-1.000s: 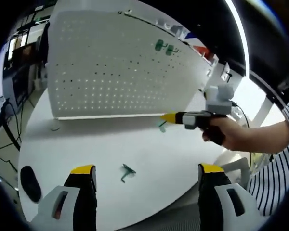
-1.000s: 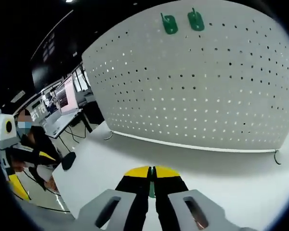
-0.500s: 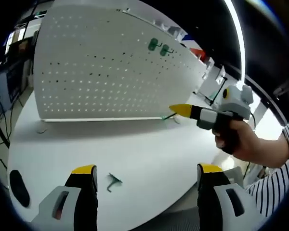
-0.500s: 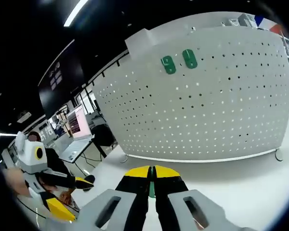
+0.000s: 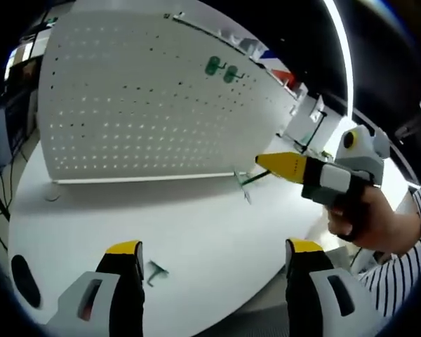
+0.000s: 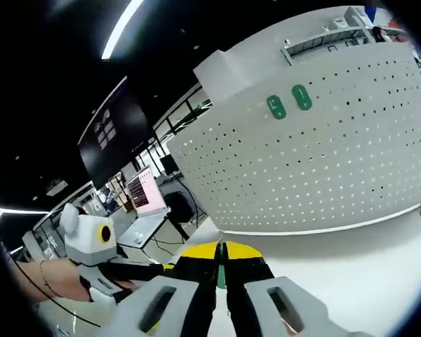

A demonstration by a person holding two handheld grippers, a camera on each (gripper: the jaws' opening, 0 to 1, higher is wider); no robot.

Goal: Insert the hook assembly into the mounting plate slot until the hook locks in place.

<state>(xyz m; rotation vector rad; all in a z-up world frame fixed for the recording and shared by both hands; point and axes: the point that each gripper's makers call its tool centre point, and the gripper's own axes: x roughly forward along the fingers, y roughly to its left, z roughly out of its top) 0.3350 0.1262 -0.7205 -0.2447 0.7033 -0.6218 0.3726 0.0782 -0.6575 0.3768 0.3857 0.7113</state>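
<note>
The white pegboard mounting plate (image 5: 140, 105) stands upright on the round white table (image 5: 196, 225), with two green hooks (image 5: 220, 69) hung high on it. My right gripper (image 5: 268, 162) comes in from the right, held by a hand, shut on a green hook (image 5: 245, 182) in the air in front of the board's lower edge. In the right gripper view the jaws (image 6: 222, 247) are closed with a sliver of that green hook (image 6: 221, 277) between them, facing the pegboard (image 6: 323, 161). My left gripper (image 5: 214, 249) is open low over the table, and a loose green hook (image 5: 155, 271) lies by its left jaw.
A dark oval object (image 5: 21, 271) lies at the table's left edge. A small wire hook (image 5: 52, 196) rests at the board's base. The left gripper (image 6: 130, 271) shows at the lower left of the right gripper view, with desks and monitors (image 6: 146, 199) behind.
The right gripper has risen and drawn back from the board's base with the green hook still in it. Both views have swung; the loose hook on the table lies where it was.
</note>
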